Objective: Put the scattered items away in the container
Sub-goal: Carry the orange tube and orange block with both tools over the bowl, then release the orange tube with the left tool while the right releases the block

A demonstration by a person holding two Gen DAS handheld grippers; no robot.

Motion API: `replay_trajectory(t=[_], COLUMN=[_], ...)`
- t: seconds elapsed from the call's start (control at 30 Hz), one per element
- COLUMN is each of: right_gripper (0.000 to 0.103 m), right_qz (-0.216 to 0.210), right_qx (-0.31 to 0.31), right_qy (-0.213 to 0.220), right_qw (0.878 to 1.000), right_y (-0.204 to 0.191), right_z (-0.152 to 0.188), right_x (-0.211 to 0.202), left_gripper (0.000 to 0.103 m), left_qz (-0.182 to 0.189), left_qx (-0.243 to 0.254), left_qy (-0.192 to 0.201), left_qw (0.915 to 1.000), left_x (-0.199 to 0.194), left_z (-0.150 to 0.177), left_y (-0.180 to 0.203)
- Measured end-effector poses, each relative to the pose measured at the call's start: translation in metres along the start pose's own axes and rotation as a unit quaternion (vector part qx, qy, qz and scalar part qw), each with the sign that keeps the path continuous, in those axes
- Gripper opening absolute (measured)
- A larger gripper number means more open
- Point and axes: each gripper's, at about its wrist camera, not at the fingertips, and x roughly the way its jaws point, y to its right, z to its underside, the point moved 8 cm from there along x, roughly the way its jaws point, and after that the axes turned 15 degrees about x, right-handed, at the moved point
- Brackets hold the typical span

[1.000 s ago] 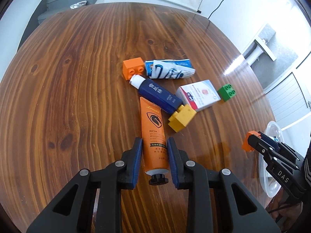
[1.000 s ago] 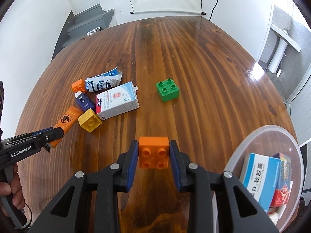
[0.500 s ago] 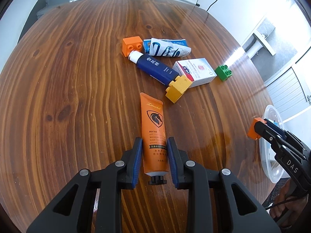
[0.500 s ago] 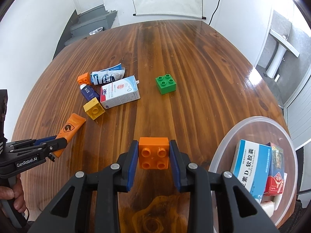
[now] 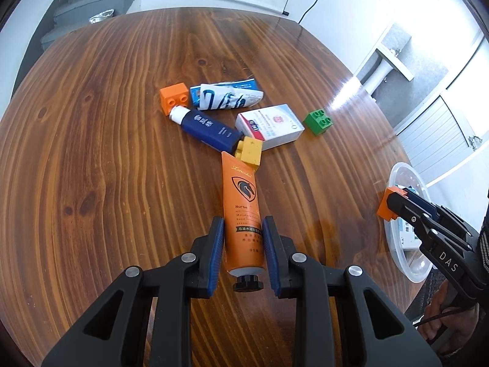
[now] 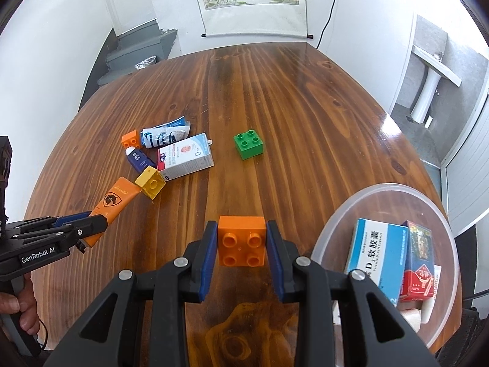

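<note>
Shifted back toward the yellow block (image 5: 250, 153): orange tube (image 5: 243, 214), clamped in left tool (image 5: 242, 252) above counter (image 5: 107, 153); orange block (image 6: 241, 241) clamped in right tool (image 6: 241, 252) beside container (image 6: 336, 229).

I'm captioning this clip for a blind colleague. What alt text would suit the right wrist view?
The right gripper clamps an orange brick above a wooden table, beside a clear round container holding boxes. Farther left, the left gripper grips an orange tube near a green brick and other scattered items.
</note>
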Motion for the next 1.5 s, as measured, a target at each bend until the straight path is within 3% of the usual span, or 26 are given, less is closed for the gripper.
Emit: replay_trajectory(t=[0.37,0.87,1.2,1.5], right_gripper=[0.035,0.035,0.035,0.035], right_qz=[0.007,0.048,0.058,0.034], right_qx=[0.05,0.119,0.131,0.123], right_qy=[0.032,0.055,0.039,0.011], right_qw=[0.998,0.99,0.989,0.992], right_y=[0.043,0.14,0.195,0.211], right_z=[-0.007,-0.008,-0.01,-0.009], right_x=[-0.032,-0.064,-0.064,-0.052], left_gripper=[0.028,0.028,0.028,0.028], left_qz=[0.022,0.089,0.131,0.147], left_qx=[0.046,0.134,0.17,0.19], left_qy=[0.028,0.028,0.017,-0.01], left_qw=[0.9983,0.9866,0.9766,0.9707], left_x=[-0.017,0.005,0.033,0.056], left_z=[-0.027,-0.062,-0.08,-0.082], left_y=[0.048,0.167,0.245,0.28])
